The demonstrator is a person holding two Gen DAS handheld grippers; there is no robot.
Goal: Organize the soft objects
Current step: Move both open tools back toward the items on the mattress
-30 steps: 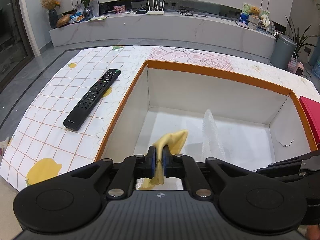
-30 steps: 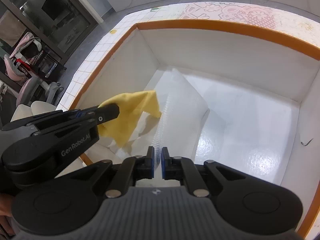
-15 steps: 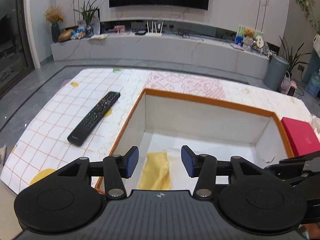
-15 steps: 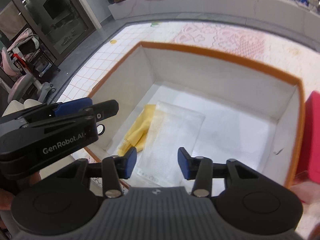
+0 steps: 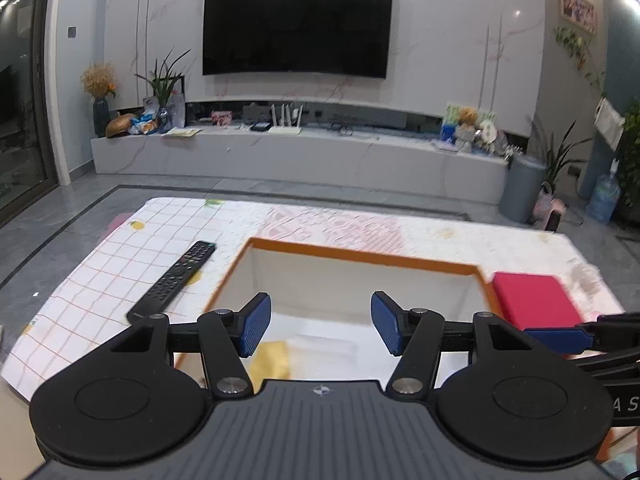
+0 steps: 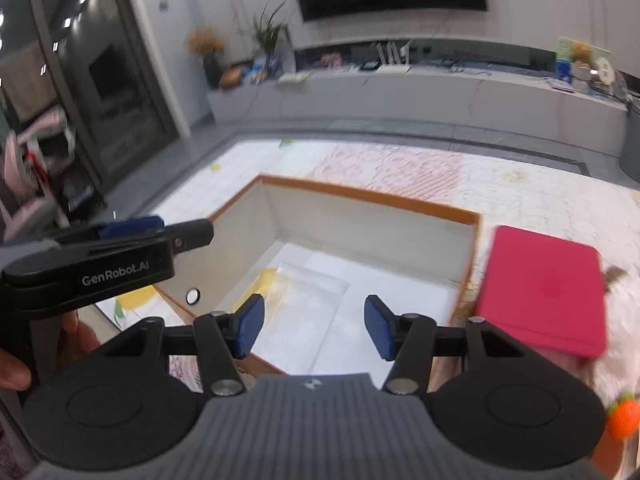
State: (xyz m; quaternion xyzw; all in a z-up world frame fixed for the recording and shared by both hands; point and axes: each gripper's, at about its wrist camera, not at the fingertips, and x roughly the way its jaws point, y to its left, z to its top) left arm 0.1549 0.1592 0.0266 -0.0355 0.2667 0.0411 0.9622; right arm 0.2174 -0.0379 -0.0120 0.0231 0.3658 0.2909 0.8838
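Observation:
An orange-rimmed white box (image 5: pixel 360 254) (image 6: pixel 372 196) stands on the table. On its floor lie a yellow cloth (image 5: pixel 272 362) (image 6: pixel 266 280) and a clear bubble-wrap bag (image 5: pixel 324 346) (image 6: pixel 304 316), side by side. My left gripper (image 5: pixel 320 330) is open and empty, raised above the box's near edge. My right gripper (image 6: pixel 314 328) is open and empty, also above the near edge. The left gripper shows from the side in the right wrist view (image 6: pixel 120 248).
A black remote (image 5: pixel 174 282) lies on the checked tablecloth left of the box. A red flat case (image 5: pixel 534 306) (image 6: pixel 544 288) lies right of the box. A white plush with an orange carrot (image 6: pixel 622 420) sits at the far right.
Both grippers opened, dropping the yellow cloth and the bubble-wrap bag into the box, then rose and pulled back from it.

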